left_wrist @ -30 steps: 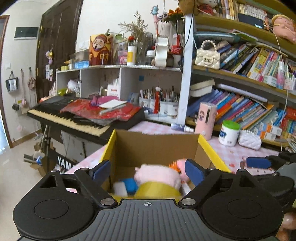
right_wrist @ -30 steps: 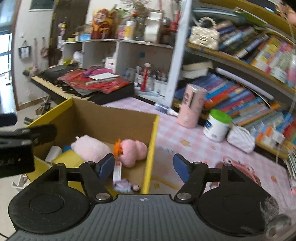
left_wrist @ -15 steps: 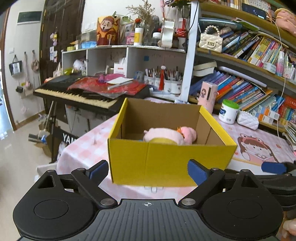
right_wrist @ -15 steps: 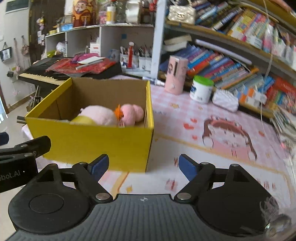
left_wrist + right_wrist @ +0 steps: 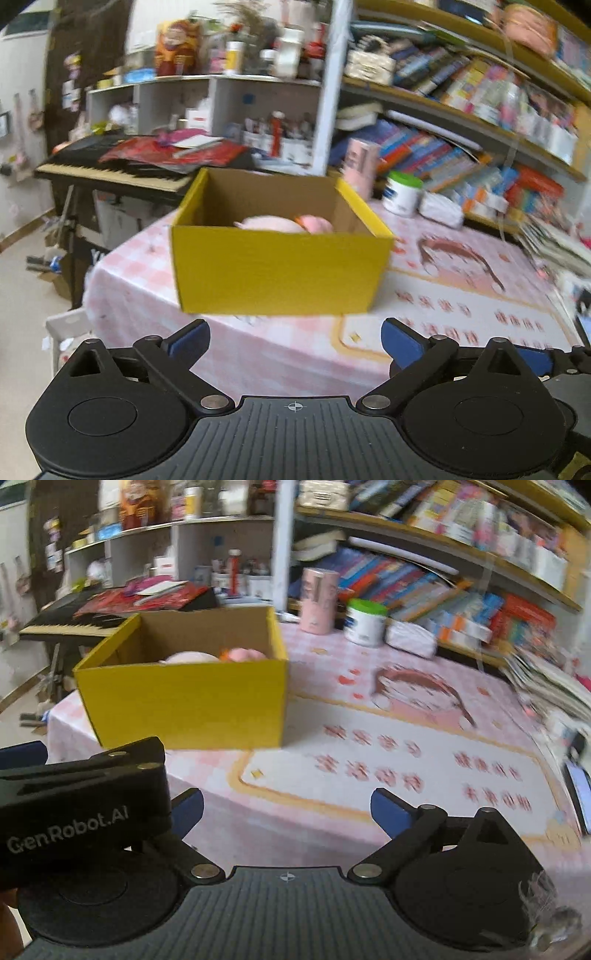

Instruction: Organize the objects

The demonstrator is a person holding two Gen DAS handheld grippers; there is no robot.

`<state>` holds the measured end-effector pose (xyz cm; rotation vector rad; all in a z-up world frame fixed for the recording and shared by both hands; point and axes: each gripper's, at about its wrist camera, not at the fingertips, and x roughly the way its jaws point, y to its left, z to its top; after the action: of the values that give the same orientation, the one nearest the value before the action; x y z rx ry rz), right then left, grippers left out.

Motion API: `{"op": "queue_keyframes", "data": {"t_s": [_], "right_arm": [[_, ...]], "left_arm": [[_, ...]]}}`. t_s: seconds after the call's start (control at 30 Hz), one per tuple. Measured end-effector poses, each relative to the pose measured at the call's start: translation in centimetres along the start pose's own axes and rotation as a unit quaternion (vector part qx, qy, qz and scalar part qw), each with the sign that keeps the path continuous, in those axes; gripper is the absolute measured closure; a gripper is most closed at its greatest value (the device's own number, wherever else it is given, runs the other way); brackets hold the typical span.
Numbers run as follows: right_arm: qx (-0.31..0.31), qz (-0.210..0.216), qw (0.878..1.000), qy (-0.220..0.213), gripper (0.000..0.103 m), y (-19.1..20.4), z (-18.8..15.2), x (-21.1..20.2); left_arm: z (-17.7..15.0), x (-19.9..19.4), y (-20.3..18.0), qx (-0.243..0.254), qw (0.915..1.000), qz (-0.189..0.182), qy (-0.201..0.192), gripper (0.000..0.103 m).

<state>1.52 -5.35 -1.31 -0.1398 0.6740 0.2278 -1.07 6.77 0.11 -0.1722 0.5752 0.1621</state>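
- While I hold both tools tilted down toward the table, my left gripper (image 5: 295, 341) and right gripper (image 5: 288, 808) gape wide with nothing between the blue pads, the jaws having just been opening.
- At frame centre, the yellow cardboard box (image 5: 277, 269), square-cornered with a plain brown inside, sits on the pink checked tablecloth (image 5: 258, 354); soft pink plush toys (image 5: 284, 223) peek over its rim.
- Compared with a second ago, the box lies farther from both grippers.
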Motion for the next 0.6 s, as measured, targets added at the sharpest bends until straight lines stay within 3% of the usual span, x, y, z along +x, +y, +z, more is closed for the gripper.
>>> {"op": "queue_keyframes", "data": {"t_s": [0.23, 0.6], "right_arm": [[0.032, -0.033, 0.999, 0.021, 0.0, -1.8, -2.6, -1.0], [0.039, -0.049, 0.998, 0.013, 0.0, -3.5, -2.9, -2.0]], "left_arm": [[-1.4, -1.5, -2.6, 0.047, 0.9981, -0.04, 0.001, 0.0], [-1.1, -1.8, -4.5, 0.067, 0.9962, -0.054, -0.009, 0.0]]}}
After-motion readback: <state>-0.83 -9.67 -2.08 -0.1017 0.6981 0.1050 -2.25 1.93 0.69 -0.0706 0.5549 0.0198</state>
